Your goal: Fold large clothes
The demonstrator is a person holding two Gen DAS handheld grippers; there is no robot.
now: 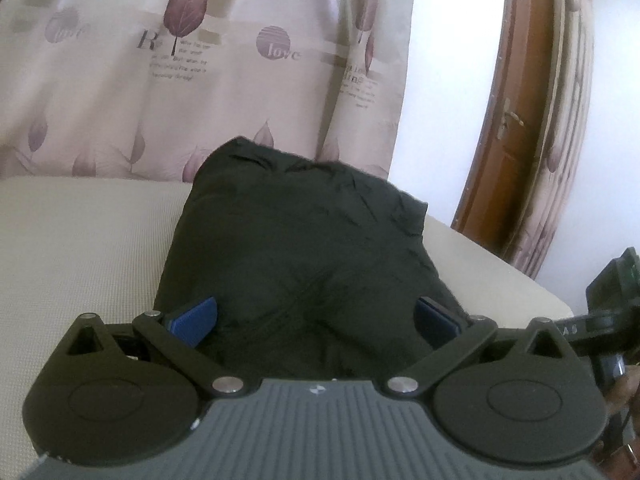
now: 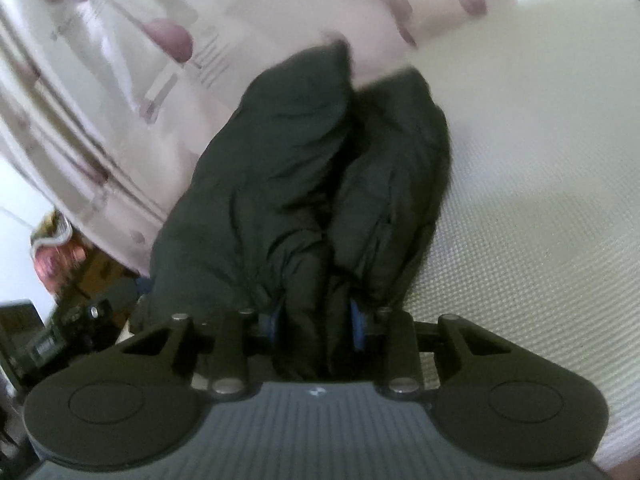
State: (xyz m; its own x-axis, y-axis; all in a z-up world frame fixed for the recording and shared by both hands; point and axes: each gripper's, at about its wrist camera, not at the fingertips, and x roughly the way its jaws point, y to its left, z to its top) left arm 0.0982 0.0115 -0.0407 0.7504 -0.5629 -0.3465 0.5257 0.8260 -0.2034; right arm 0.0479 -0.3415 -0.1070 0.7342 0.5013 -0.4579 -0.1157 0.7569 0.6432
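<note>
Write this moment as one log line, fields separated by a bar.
stage: folding | item: black garment on beige surface | left gripper: open, fabric between pads | right gripper: shut on bunched garment fold

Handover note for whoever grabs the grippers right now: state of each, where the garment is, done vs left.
Left gripper: fingers wide apart, dark garment bulging between them, pads not visibly pressing; treat as open.
Right gripper: fingers narrowed onto a bunched fold of the same garment; looks gripped.
Garment: thick, dark, lying in a compact bundle on the pale mattress, in front of the patterned curtain.
Done: seems already folded at least once, judging by the doubled layers.
Left: probably finish the fold, flatten, release. The right view is blurred, so check the grip.
</note>
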